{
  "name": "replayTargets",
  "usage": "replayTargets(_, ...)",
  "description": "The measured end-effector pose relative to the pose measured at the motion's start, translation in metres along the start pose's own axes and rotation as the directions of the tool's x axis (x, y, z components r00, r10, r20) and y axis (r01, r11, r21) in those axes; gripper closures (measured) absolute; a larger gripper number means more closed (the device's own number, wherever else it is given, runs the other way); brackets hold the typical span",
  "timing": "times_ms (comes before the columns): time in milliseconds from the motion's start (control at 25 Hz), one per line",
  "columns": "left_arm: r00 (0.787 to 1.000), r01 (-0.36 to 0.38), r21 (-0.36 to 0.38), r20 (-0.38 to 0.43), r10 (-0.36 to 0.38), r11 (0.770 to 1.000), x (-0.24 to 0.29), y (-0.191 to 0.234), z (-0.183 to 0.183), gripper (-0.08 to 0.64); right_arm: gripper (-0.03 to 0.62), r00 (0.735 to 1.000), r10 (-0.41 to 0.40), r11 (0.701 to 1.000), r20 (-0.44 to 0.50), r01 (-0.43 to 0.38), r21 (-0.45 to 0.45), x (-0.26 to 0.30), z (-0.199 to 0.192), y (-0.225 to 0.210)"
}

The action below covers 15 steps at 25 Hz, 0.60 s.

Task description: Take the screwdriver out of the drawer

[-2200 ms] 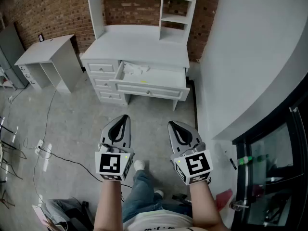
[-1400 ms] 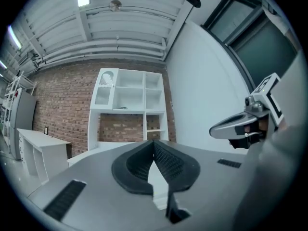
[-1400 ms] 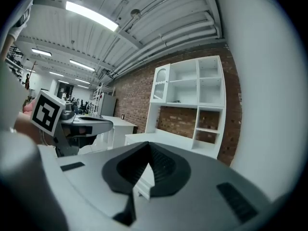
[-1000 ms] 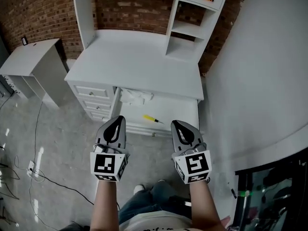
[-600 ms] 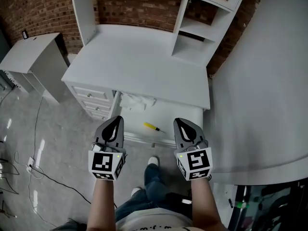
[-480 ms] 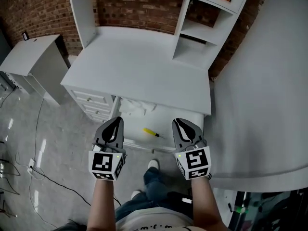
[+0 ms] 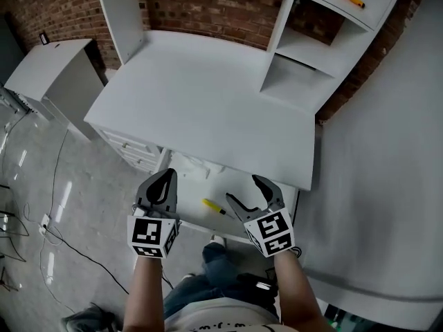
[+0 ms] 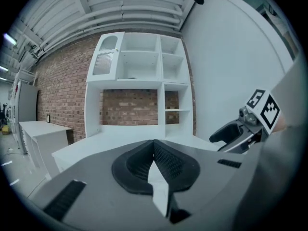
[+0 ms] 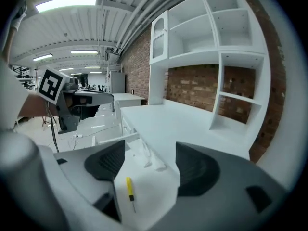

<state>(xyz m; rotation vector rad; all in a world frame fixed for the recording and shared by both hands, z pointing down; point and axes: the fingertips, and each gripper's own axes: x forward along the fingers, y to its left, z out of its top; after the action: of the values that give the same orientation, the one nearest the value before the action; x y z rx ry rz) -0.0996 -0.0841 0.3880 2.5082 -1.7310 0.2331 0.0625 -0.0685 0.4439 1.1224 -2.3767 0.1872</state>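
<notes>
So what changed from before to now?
Both claws moved forward and down toward the open drawer. The right claw, shut before, is opening above the yellow screwdriver and holds nothing. The left claw stayed shut and empty, and the screwdriver still lies in the drawer.

No legible words, brands or numbers anywhere. Only black-and-white square code patterns, without letters: one on the left cube at 7 o'clock in the head view, one on the right cube at 5 o'clock. Faint shirt print at 6 o'clock, too small to read.
</notes>
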Motion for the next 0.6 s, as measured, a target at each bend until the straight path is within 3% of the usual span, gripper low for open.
replayTargets(280, 0.995, -0.046, -0.037, -0.086, 0.043, 0.998, 0.02, 0.007, -0.033, 0.548, 0.282, 0.963, 0.185, 0.982, -0.197, -0.189, -0.003, 0.054, -0.07, 0.019)
replayTargets(600, 0.982, -0.042, -0.055, -0.185, 0.031, 0.998, 0.03, 0.019, -0.083, 0.548, 0.328, 0.857, 0.324, 0.94, -0.402, -0.339, 0.034, 0.108, -0.152, 0.058)
